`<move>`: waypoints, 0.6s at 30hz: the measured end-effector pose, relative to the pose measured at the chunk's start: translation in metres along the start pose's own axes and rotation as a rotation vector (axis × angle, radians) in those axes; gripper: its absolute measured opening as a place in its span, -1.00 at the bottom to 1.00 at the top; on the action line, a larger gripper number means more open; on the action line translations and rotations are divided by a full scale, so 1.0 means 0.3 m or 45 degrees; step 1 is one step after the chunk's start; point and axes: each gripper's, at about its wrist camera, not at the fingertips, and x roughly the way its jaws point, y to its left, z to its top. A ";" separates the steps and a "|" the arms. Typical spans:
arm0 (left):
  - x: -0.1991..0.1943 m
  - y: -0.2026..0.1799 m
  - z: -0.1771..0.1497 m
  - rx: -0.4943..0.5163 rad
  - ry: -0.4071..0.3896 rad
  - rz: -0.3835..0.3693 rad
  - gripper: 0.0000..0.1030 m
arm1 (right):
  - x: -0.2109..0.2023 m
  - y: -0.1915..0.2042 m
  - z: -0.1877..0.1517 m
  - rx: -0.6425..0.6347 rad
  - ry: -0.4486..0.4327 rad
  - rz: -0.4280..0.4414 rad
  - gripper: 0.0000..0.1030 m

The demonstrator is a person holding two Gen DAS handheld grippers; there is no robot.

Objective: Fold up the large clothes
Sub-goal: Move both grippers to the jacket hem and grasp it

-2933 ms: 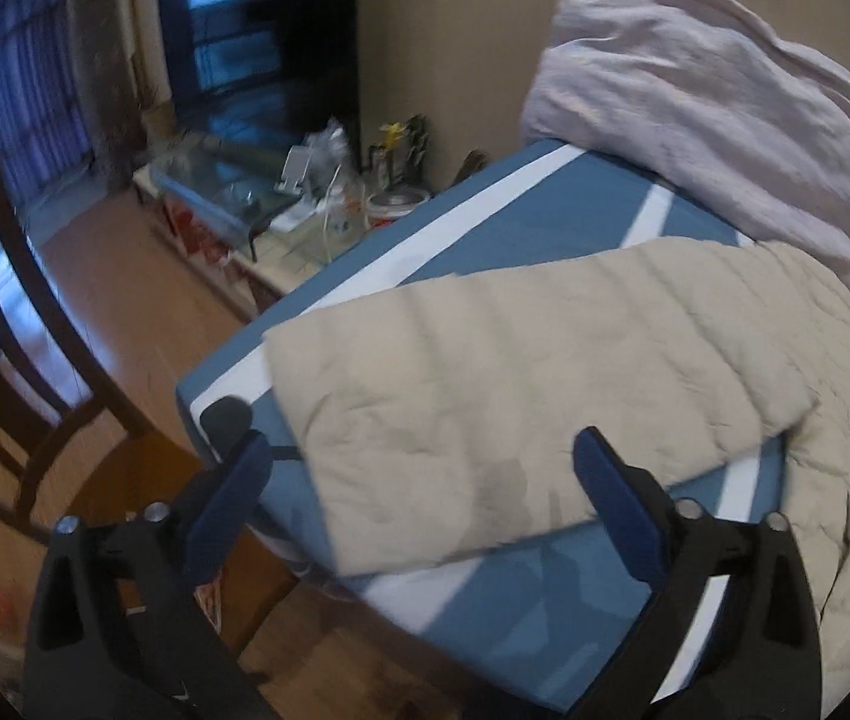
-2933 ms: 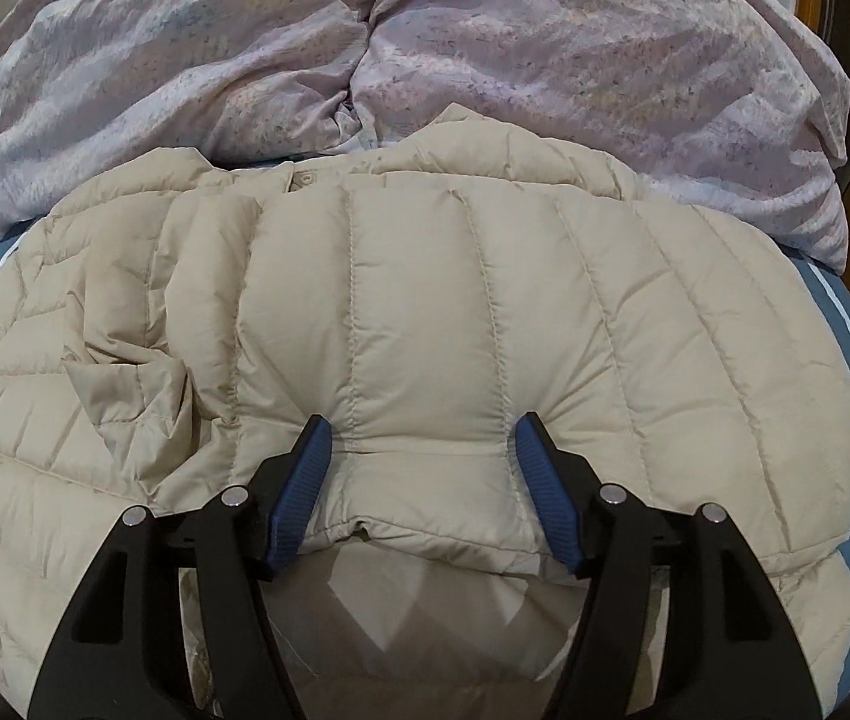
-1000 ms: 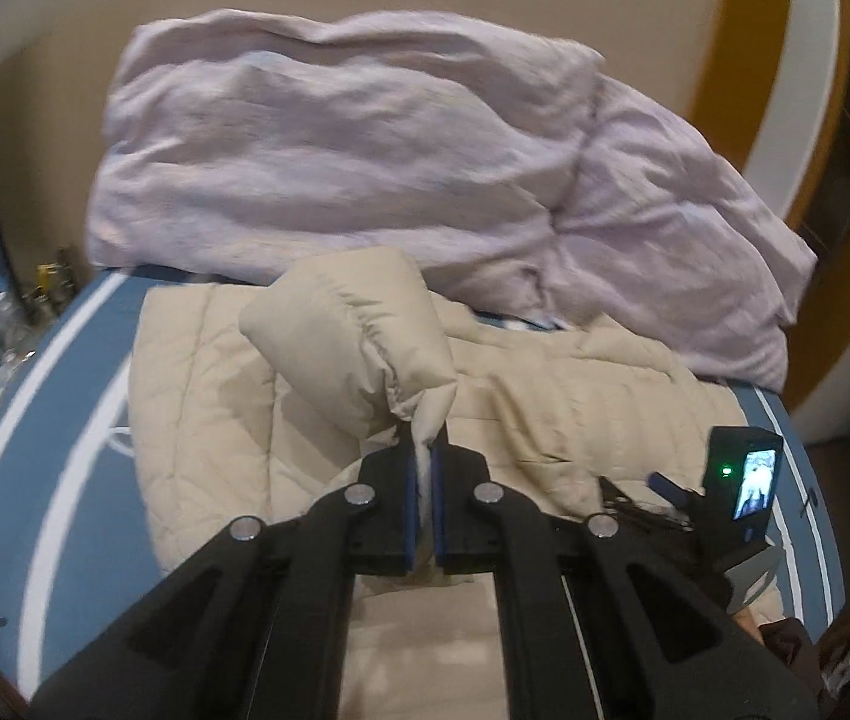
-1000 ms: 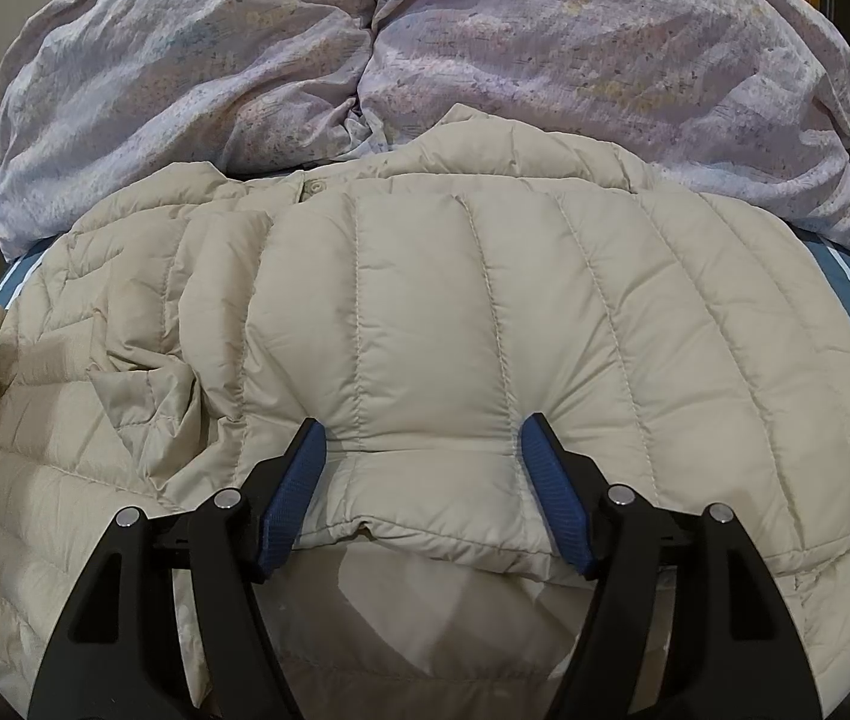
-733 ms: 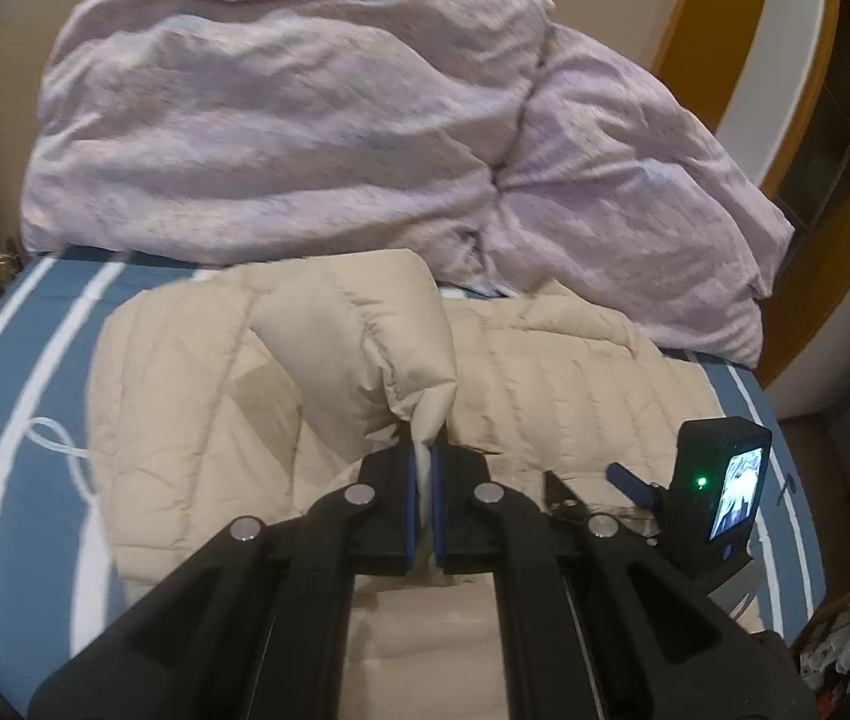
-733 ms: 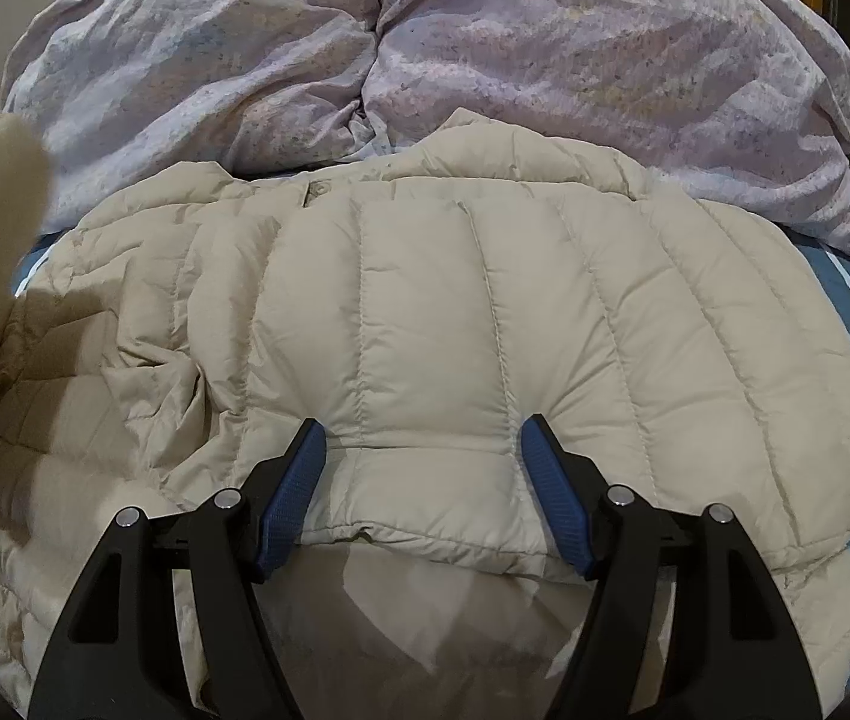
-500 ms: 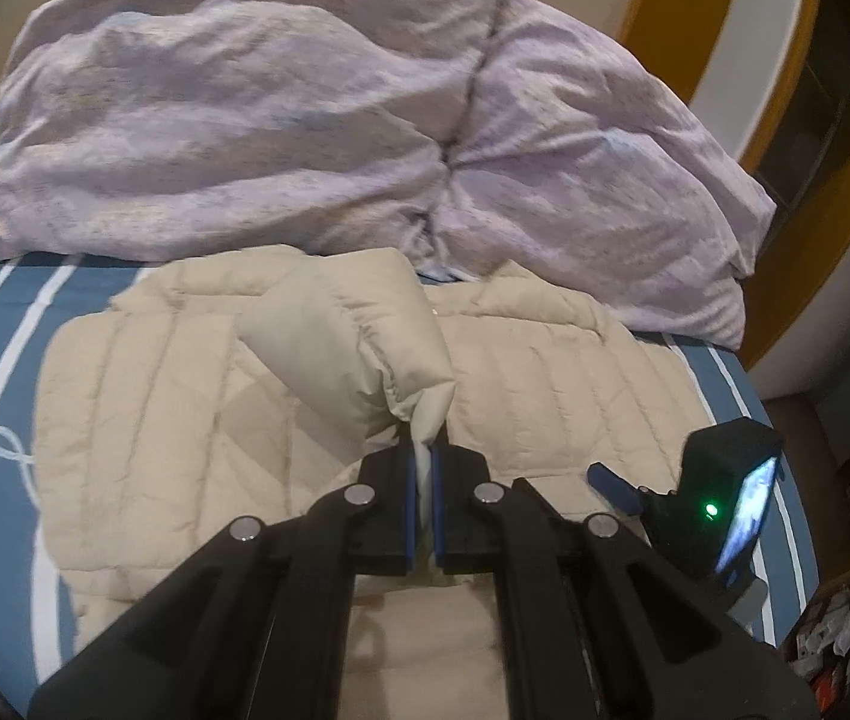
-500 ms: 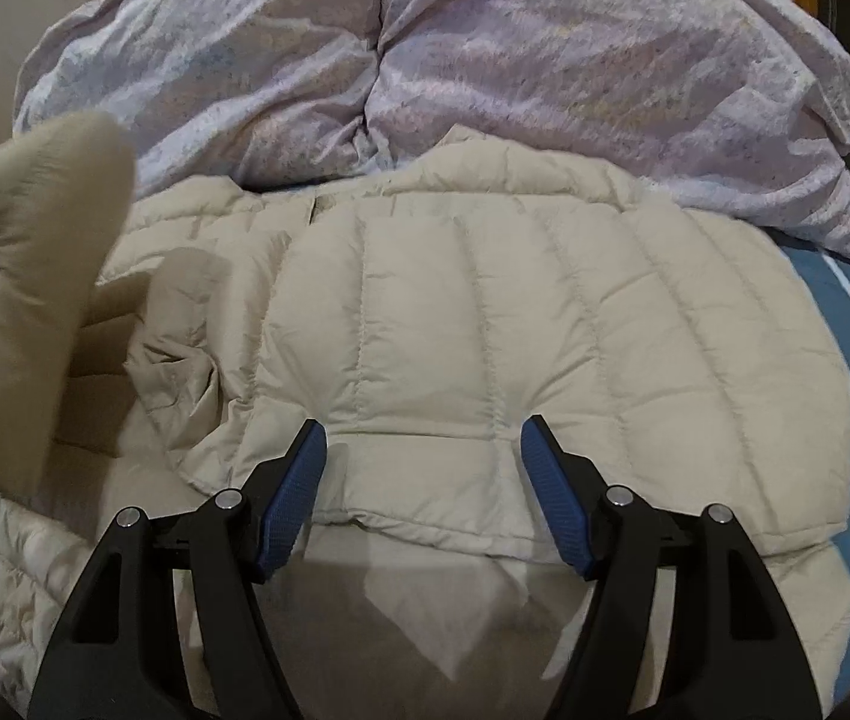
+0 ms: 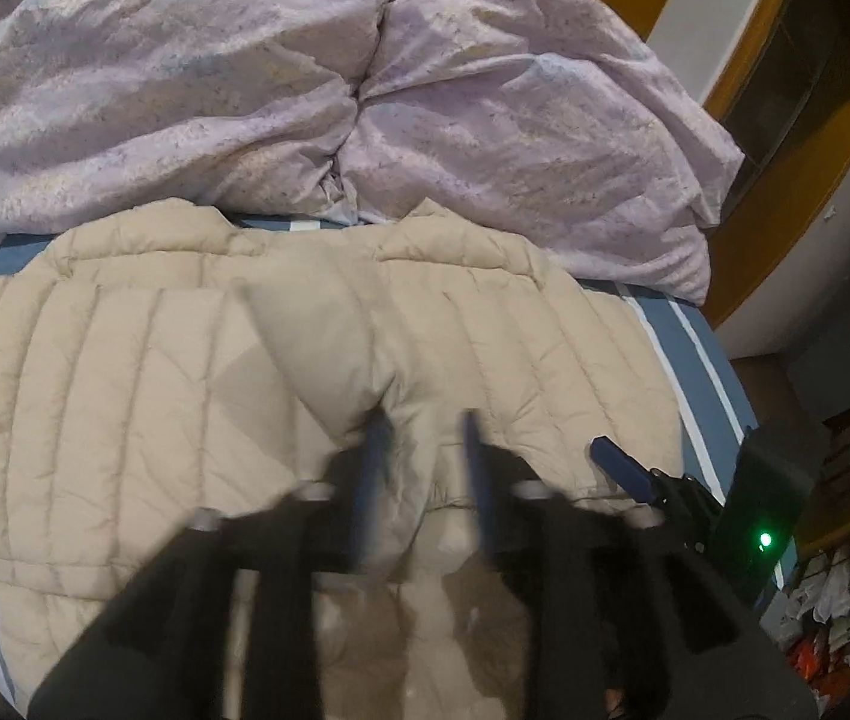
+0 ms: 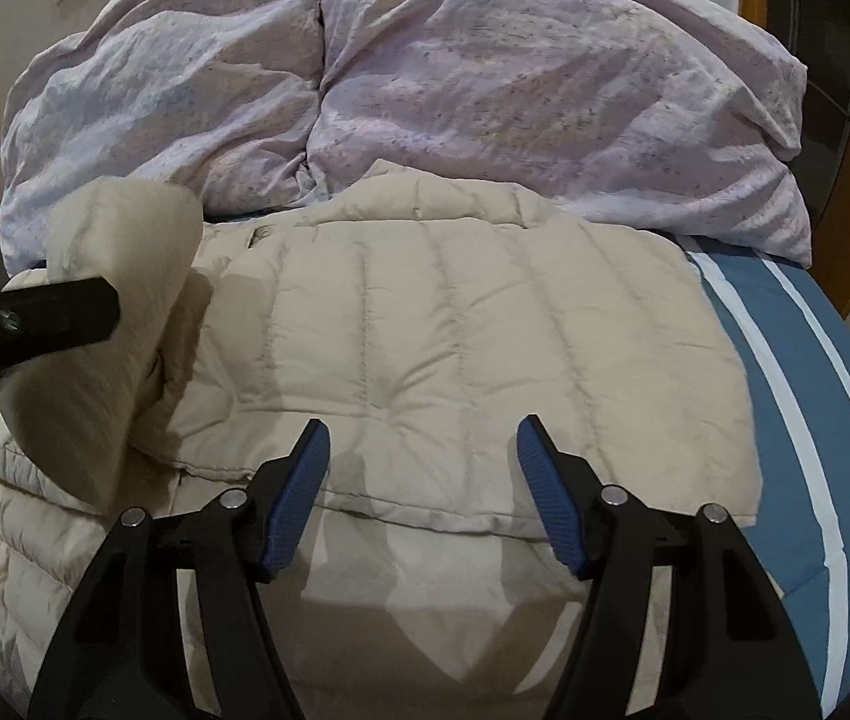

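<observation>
Carried across from the left side of the bed, the sleeve of the beige quilted down jacket (image 9: 329,354) now hangs over the jacket's middle, where a second ago it was pinched tight in the left tool (image 9: 422,480). That tool's jaws are opening now, blurred in its own view, with the sleeve's cuff end between them but the pads seemingly no longer pressing on it. From the right wrist view the same sleeve (image 10: 107,330) shows as a puffy roll draped over the left tool's black finger (image 10: 35,318).

Spread flat on the blue bed cover with white stripes (image 10: 815,360), the jacket has its collar toward the crumpled lilac duvet (image 10: 425,90) heaped at the bed's far end. One side panel is already folded over the body. The right tool (image 10: 419,474) hovers just above the near hem with its jaws standing wide and closing slightly, nothing between them.

I judge the jacket light, soft and springy: the down filling will puff back, so any fold likely needs pressing flat or it will creep open. Its shell looks smooth and probably slippery, so a shallow pinch could slide off. Stitched hems, the cuff and the quilting seams are the thinnest, firmest places to grip; a bite on a full baffle would mostly squeeze air.
</observation>
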 end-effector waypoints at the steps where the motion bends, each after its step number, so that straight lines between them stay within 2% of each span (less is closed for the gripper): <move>1: -0.014 0.006 0.001 0.004 -0.018 0.014 -0.04 | -0.005 -0.003 0.000 0.005 -0.004 0.007 0.16; 6: -0.094 0.078 -0.001 0.027 -0.085 0.118 0.04 | -0.036 -0.006 0.009 0.055 -0.030 0.100 -0.11; 12: -0.107 0.210 -0.033 -0.004 -0.072 0.248 0.05 | -0.042 0.058 0.024 0.049 -0.033 0.213 -0.17; 15: -0.105 0.256 -0.056 -0.024 -0.056 0.275 0.05 | -0.017 0.097 0.020 0.025 -0.005 0.215 -0.20; 18: -0.121 0.299 -0.083 -0.042 -0.050 0.284 0.05 | 0.038 0.120 0.004 -0.008 0.061 0.148 -0.28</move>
